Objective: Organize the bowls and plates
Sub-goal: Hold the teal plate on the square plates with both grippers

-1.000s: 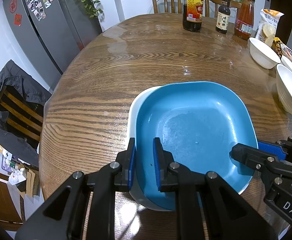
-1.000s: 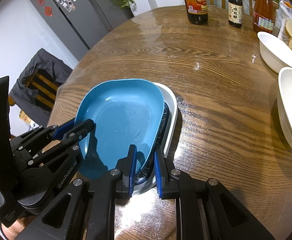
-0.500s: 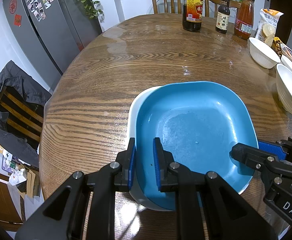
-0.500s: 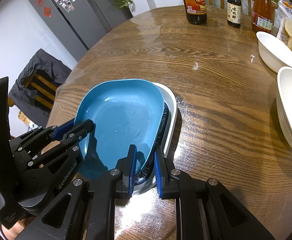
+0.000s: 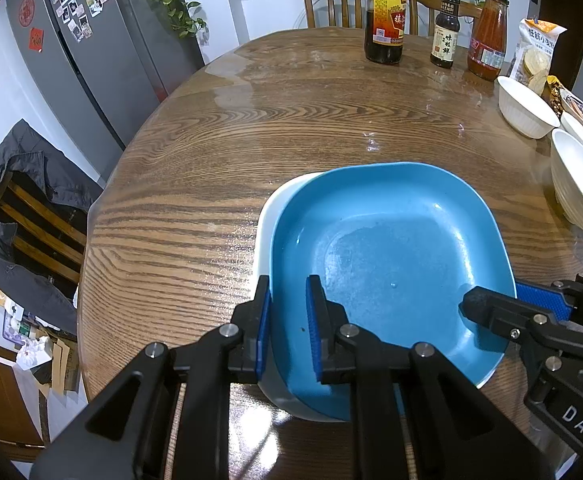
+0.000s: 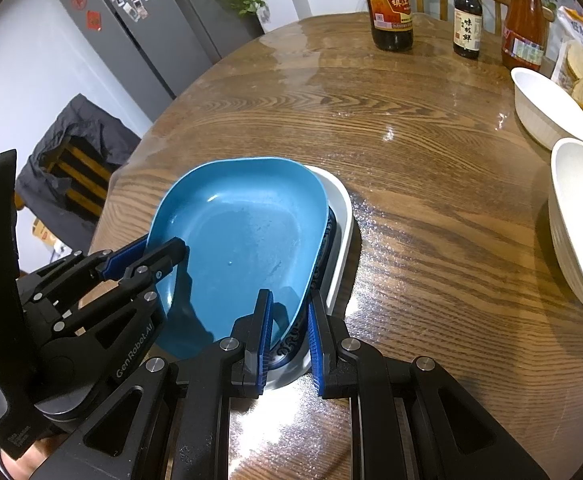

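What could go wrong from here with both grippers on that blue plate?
1. The blue plate sits tilted in the white dish, held at its rim by the left gripper and right gripper; uneven pulls could slip it from one grip.
2. Lifting might drag the white dish along the glossy table.
3. A wide swing right could hit the stacked white bowls.

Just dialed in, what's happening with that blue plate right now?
Both grippers grip the blue plate by its near rim: the left gripper at one side, the right gripper at the other. The plate sits tilted in a white dish on the wooden table. White bowls wait on the right.
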`<act>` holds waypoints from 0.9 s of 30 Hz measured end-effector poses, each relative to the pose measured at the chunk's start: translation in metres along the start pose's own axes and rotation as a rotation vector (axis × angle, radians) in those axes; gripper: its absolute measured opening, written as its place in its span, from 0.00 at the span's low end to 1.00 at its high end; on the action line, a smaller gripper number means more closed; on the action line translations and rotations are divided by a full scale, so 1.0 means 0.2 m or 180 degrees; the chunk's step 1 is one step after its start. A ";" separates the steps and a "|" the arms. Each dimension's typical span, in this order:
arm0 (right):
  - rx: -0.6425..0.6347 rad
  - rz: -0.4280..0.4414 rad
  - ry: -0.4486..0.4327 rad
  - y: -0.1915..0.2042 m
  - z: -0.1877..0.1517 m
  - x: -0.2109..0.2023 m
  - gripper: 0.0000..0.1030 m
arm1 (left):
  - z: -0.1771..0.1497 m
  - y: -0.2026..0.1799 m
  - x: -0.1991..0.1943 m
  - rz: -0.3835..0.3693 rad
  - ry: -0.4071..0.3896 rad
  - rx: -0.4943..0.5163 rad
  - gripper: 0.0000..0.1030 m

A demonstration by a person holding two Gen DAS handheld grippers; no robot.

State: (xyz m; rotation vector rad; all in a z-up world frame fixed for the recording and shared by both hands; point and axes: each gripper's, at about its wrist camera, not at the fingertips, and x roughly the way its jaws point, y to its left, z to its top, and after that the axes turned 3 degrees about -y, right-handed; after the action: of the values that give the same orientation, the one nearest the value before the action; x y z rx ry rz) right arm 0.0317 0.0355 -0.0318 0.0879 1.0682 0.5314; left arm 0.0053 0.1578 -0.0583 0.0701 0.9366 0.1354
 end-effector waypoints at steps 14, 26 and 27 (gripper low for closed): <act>-0.0004 -0.0002 0.0001 0.00 0.00 0.00 0.17 | 0.00 0.00 0.00 -0.0002 0.0003 -0.0014 0.16; -0.0036 -0.0032 -0.0019 0.00 0.02 -0.02 0.17 | 0.00 -0.01 0.00 -0.0026 0.0011 -0.0004 0.22; -0.0041 -0.0034 -0.0019 0.00 0.02 -0.02 0.17 | 0.00 -0.02 0.00 -0.0033 0.0010 0.0009 0.25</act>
State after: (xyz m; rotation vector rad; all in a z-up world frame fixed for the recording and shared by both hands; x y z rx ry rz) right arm 0.0330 0.0347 -0.0273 0.0725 1.0588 0.5282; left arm 0.0046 0.1546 -0.0583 0.0678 0.9401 0.1247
